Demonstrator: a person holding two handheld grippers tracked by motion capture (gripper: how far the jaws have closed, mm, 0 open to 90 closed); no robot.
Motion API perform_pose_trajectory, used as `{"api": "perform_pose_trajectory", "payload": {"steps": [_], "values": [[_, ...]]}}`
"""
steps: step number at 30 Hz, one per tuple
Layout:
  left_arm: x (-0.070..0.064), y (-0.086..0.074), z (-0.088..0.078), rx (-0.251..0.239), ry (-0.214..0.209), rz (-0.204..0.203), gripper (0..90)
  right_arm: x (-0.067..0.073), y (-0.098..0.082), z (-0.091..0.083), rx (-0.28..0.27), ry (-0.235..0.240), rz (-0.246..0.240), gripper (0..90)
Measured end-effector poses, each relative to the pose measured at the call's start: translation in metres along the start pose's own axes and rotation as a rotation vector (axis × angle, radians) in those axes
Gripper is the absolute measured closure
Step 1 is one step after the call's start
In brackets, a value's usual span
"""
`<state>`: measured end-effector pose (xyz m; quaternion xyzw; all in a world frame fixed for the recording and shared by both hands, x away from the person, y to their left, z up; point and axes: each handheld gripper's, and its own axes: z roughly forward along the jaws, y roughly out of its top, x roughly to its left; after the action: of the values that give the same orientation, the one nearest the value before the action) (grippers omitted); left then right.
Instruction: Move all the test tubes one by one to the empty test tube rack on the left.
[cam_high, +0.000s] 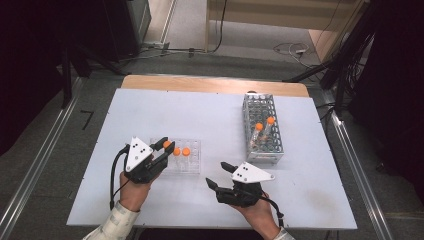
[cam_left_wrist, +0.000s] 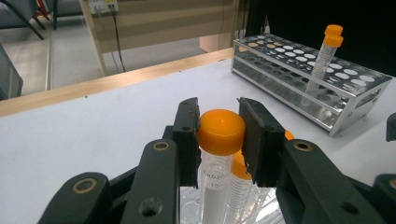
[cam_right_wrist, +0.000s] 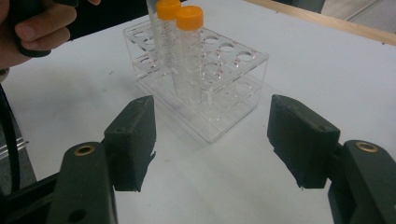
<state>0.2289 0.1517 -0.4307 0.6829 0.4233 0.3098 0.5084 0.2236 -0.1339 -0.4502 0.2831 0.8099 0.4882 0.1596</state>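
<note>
High view, left gripper (cam_high: 169, 144) clamped on orange-capped tube (cam_left_wrist: 221, 132) in clear rack (cam_high: 192, 165), right gripper (cam_high: 215, 175) wide, bare table (cam_high: 165, 205) ahead.

My right tool (cam_right_wrist: 212, 140) has its two black jaws spread wide with nothing between them, hanging just over the pale grey tabletop (cam_right_wrist: 327, 60). Straight ahead sits a clear acrylic tube rack (cam_right_wrist: 205, 88) with round holes in its top plate. Two clear plastic tubes with orange screw caps stand upright in it, just beside each other: the nearer tube (cam_right_wrist: 189, 56) and the one behind it (cam_right_wrist: 164, 37), whose top runs up out of frame. At the top left, my other hand (cam_right_wrist: 32, 28) is wrapped around a black grip. A wooden edge (cam_right_wrist: 327, 21) runs along the far side.
</note>
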Motion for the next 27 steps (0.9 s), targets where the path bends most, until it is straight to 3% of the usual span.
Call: {"api": "perform_pose_trajectory", "payload": {"steps": [10, 15, 22, 27], "values": [[0.001, -0.001, 0.0, 0.005, -0.026, -0.025, 65.0, 0.001, 0.0, 0.001, 0.004, -0.003, -0.003, 31.1], [0.001, 0.0, 0.0, 0.003, -0.048, -0.036, 58.2, 0.0, 0.0, 0.0, 0.002, -0.004, -0.003, 31.1], [0.0, 0.001, 0.0, -0.006, -0.058, -0.06, 32.4, -0.005, 0.0, -0.001, -0.003, -0.02, 0.019, 31.1], [0.002, 0.001, 0.002, 0.009, -0.056, -0.081, 22.9, -0.011, 0.0, -0.003, -0.006, -0.041, 0.027, 31.1]]}}
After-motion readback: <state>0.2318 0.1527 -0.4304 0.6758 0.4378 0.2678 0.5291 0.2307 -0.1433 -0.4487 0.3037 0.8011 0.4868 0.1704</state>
